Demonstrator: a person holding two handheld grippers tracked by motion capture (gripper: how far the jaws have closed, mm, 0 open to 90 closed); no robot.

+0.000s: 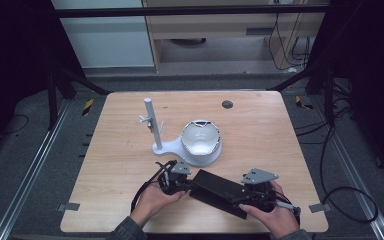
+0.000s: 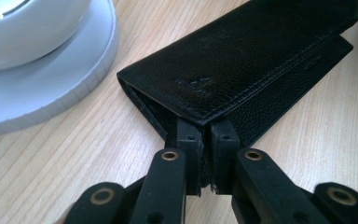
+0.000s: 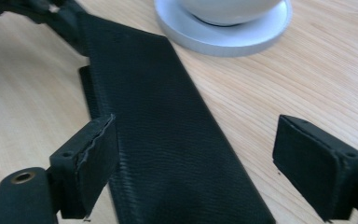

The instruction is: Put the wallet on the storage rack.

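A long black leather case [image 1: 220,189] lies slantwise on the wooden table near the front edge. My left gripper [image 1: 187,185] is shut on the case's left end. In the left gripper view the two pads of my left gripper [image 2: 207,135] pinch the folded corner of the case [image 2: 251,60]. My right gripper [image 1: 244,194] is over the case's right end. In the right gripper view, the jaws of my right gripper [image 3: 205,163] stand wide open, with the case [image 3: 168,140] running beneath and between them, and neither pad presses on it.
A white stand [image 1: 152,125] with an upright post and a round base holding a white bowl-like shell [image 1: 201,140] sits just behind the case. Its base rim [image 2: 51,88] [image 3: 223,37] is close to the case's left end. A dark round plug [image 1: 227,104] sits in the tabletop far back.
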